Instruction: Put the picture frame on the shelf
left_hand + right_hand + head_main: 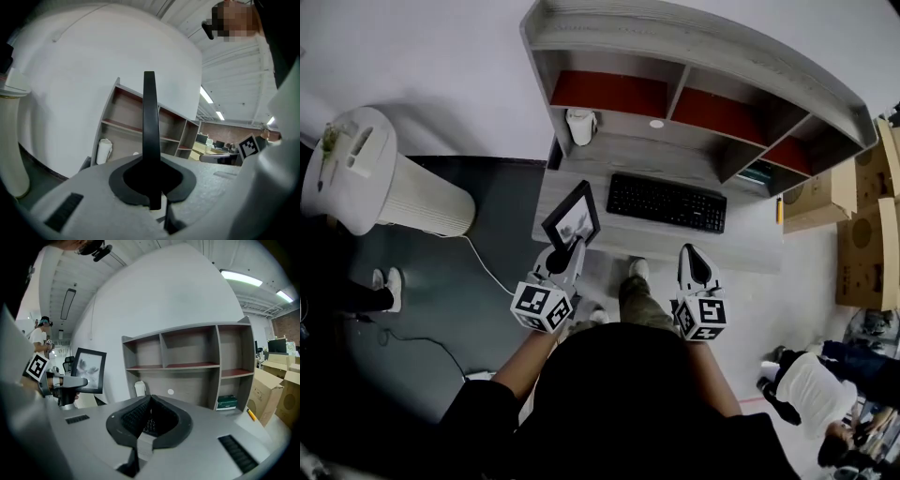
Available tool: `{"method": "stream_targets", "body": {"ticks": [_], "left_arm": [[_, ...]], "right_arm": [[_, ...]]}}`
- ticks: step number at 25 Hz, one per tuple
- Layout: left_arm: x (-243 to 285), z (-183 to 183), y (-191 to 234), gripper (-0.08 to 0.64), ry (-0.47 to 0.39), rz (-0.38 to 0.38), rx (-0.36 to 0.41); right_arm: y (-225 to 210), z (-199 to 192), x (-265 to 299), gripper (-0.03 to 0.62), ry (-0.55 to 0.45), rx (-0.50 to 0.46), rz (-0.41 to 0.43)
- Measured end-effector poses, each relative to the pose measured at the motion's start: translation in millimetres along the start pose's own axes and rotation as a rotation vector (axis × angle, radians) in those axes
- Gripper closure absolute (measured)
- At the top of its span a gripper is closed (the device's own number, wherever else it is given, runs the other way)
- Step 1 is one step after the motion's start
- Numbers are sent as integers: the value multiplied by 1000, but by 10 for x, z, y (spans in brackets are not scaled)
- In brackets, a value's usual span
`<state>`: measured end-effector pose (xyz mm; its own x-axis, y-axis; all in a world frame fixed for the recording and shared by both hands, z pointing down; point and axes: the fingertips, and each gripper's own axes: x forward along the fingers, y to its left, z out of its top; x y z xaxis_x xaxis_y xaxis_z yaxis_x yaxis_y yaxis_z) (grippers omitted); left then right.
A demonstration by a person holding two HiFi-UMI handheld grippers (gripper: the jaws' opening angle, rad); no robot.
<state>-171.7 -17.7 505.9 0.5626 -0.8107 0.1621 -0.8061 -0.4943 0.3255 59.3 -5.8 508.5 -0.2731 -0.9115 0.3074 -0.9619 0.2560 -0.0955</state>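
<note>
A black picture frame with a grey print stands upright above the desk's front left, and my left gripper is shut on its lower edge. In the left gripper view the picture frame shows edge-on as a thin black bar rising from my left gripper. The grey shelf unit with red-backed compartments stands at the back of the desk. My right gripper hovers over the desk's front edge, to the right of the frame, shut and holding nothing. From the right gripper view, the picture frame is left of the shelf.
A black keyboard lies mid-desk. A white cup stands in the shelf's lower left bay and a green box in its lower right. Left of the desk stands a white cylindrical appliance; to the right, cardboard boxes and a person.
</note>
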Motion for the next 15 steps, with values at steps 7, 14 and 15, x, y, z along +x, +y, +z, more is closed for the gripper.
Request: {"method": "stream_targets", "body": {"ticks": [7,14,15], "left_arm": [[867,149,-139,535,45,-92,29],[1551,414,-140,535,52,-122,67],[1632,446,-128,535,56,-124,72]], "right_arm": [[-614,251,478,580,-17,20,-13],[-1011,524,904,580,-51,39,25],[-1061,543,963,580,-53,41,32]]}}
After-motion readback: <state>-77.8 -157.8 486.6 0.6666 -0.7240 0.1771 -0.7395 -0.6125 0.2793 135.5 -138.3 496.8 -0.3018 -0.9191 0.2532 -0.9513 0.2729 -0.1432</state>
